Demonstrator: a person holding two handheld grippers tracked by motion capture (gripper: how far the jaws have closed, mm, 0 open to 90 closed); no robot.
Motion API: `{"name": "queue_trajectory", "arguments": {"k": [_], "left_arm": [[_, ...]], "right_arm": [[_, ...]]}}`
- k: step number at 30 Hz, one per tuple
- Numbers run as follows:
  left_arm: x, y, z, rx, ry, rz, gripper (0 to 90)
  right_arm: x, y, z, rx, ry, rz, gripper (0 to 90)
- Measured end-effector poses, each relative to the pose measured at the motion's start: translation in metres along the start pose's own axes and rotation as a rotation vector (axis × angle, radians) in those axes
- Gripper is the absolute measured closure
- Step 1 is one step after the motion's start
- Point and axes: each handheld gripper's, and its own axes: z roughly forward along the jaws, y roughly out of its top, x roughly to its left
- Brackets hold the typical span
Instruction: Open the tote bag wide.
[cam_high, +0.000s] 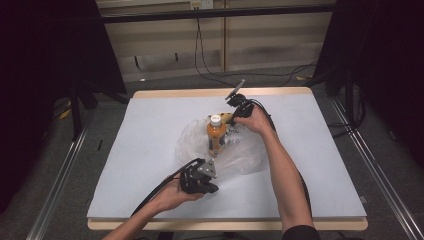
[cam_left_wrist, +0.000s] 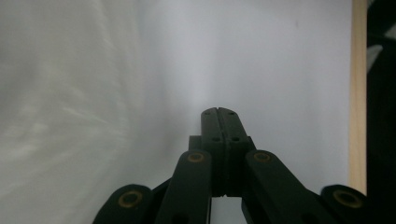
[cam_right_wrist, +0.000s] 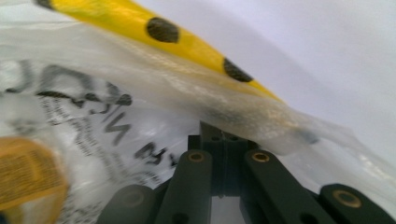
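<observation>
A clear plastic bag (cam_high: 240, 157) lies crumpled in the middle of the white table (cam_high: 150, 130). An orange bottle (cam_high: 216, 136) with a white cap stands upright in it. A yellow banana (cam_high: 226, 118) with dark spots lies at the bag's far rim. My right gripper (cam_high: 234, 120) is at that rim; in the right gripper view its jaws (cam_right_wrist: 223, 128) are shut with bag film (cam_right_wrist: 93, 112) bunched over the tips, the banana (cam_right_wrist: 140, 25) above and the bottle (cam_right_wrist: 25, 177) lower left. My left gripper (cam_high: 212, 189) sits at the bag's near edge, shut (cam_left_wrist: 218, 112) with nothing in it, the bag (cam_left_wrist: 56, 121) beside it.
The table's wooden edge (cam_high: 225, 93) runs along the far side, and a strip of wooden edge (cam_left_wrist: 358, 93) shows in the left gripper view. Black curtains flank the table, and cables (cam_high: 210, 70) trail over the floor behind it. White tabletop surrounds the bag.
</observation>
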Motion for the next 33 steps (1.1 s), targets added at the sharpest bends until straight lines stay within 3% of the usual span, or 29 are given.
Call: {"name": "queue_trajectory", "arguments": {"k": [4, 8, 11, 13, 14, 15, 17, 19, 21, 23, 24, 26, 27, 31, 33], "left_arm": [[0.006, 0.013, -0.026, -0.109, 0.003, -0.011, 90.0], [0.011, 0.026, -0.049, -0.194, 0.027, -0.004, 90.0], [0.021, 0.033, -0.057, -0.188, 0.084, -0.002, 90.0], [0.038, 0.033, -0.056, -0.192, 0.111, -0.057, 90.0], [0.047, 0.032, -0.053, -0.176, 0.126, -0.084, 90.0], [0.054, 0.031, -0.048, -0.141, 0.176, -0.101, 90.0], [0.067, 0.027, -0.034, -0.067, 0.174, -0.128, 90.0], [0.069, 0.026, -0.018, 0.016, 0.190, -0.107, 90.0], [0.064, 0.025, -0.004, 0.056, 0.180, -0.075, 90.0], [0.056, 0.024, 0.011, 0.148, 0.180, -0.023, 90.0], [0.050, 0.024, 0.014, 0.160, 0.192, -0.005, 90.0], [0.048, 0.026, 0.012, 0.180, 0.132, -0.020, 90.0], [0.045, 0.027, 0.013, 0.194, 0.120, -0.001, 90.0], [0.031, 0.031, 0.014, 0.262, 0.111, 0.055, 90.0], [0.022, 0.031, 0.014, 0.277, 0.107, 0.078, 90.0]], "right_arm": [[0.010, 0.000, -0.009, -0.043, 0.030, -0.021, 90.0], [0.017, 0.001, -0.019, -0.068, 0.027, -0.049, 90.0], [0.021, 0.002, -0.026, -0.068, 0.032, -0.072, 90.0], [0.022, 0.002, -0.028, -0.059, 0.033, -0.075, 90.0], [0.023, 0.002, -0.028, -0.054, 0.030, -0.077, 90.0], [0.023, 0.001, -0.027, -0.047, 0.031, -0.077, 90.0], [0.022, 0.000, -0.022, -0.021, 0.032, -0.085, 90.0], [0.021, 0.000, -0.015, 0.011, 0.036, -0.084, 90.0], [0.021, 0.000, -0.009, 0.019, 0.045, -0.089, 90.0], [0.020, 0.000, -0.002, 0.037, 0.048, -0.090, 90.0], [0.019, 0.000, 0.001, 0.051, 0.044, -0.099, 90.0], [0.017, 0.001, 0.003, 0.035, 0.053, -0.075, 90.0], [0.016, 0.003, 0.003, 0.040, 0.046, -0.069, 90.0], [0.014, 0.011, 0.004, 0.062, -0.044, -0.067, 90.0], [0.010, 0.013, 0.005, 0.054, -0.057, -0.055, 90.0]]}}
